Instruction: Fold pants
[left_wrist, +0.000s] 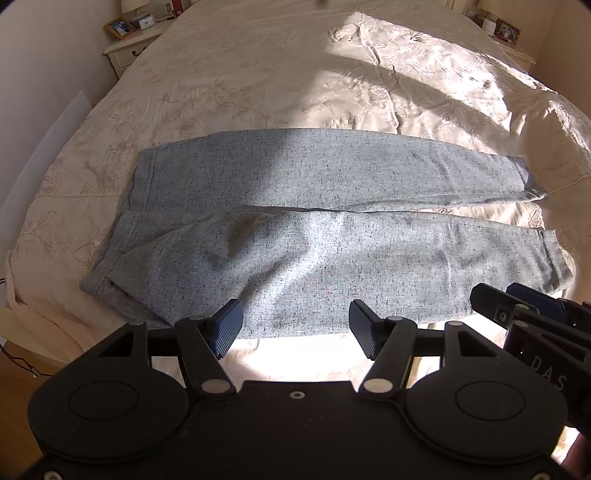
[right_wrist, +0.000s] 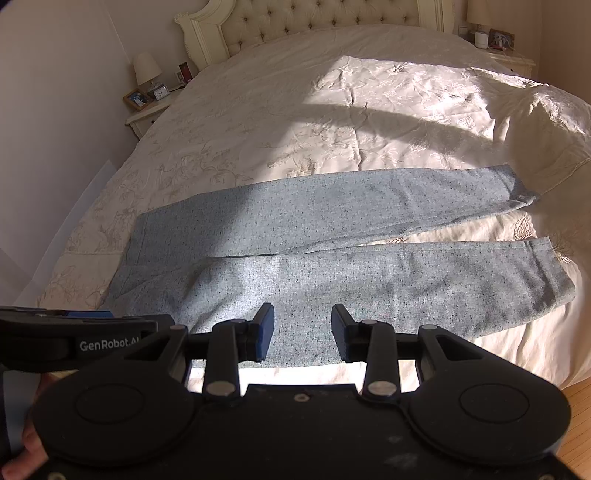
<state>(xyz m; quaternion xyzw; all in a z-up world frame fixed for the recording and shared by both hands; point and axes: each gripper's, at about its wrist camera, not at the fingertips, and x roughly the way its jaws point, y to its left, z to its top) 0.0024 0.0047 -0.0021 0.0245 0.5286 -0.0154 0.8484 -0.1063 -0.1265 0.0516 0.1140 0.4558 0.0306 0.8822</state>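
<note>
Here, nearest you, your left gripper (left_wrist: 295, 325) hangs just short of the pants' (left_wrist: 314, 236) near edge, its blue-padded fingers (left_wrist: 225, 326) spread wide with nothing between them. Your right gripper (right_wrist: 303, 332) sits over the same near edge, fingers (right_wrist: 264, 332) also spread apart and holding nothing. Seen from the left wrist, the right gripper's fingertips sit at the pants' near right corner (left_wrist: 517, 302).

The grey pants (right_wrist: 332, 258) lie flat across the foot of the bed (right_wrist: 369, 110), waistband to your left of the legs, both cuffs to the right. The near leg carries soft wrinkles close to the waistband; the far leg lies smoother. The two legs touch near the crotch and part toward the cuffs, a sliver of cream bedspread (left_wrist: 258, 74) showing between them.

Beyond the pants, the embroidered bedspread runs up in a patch of sunlight to a tufted headboard (right_wrist: 314, 18). Left of the headboard stands a nightstand (right_wrist: 147, 114) with a lamp (right_wrist: 146, 68), a photo frame (right_wrist: 135, 99) and a small clock (right_wrist: 161, 92). Right of the headboard a second nightstand (right_wrist: 513, 59) holds another frame.
</note>
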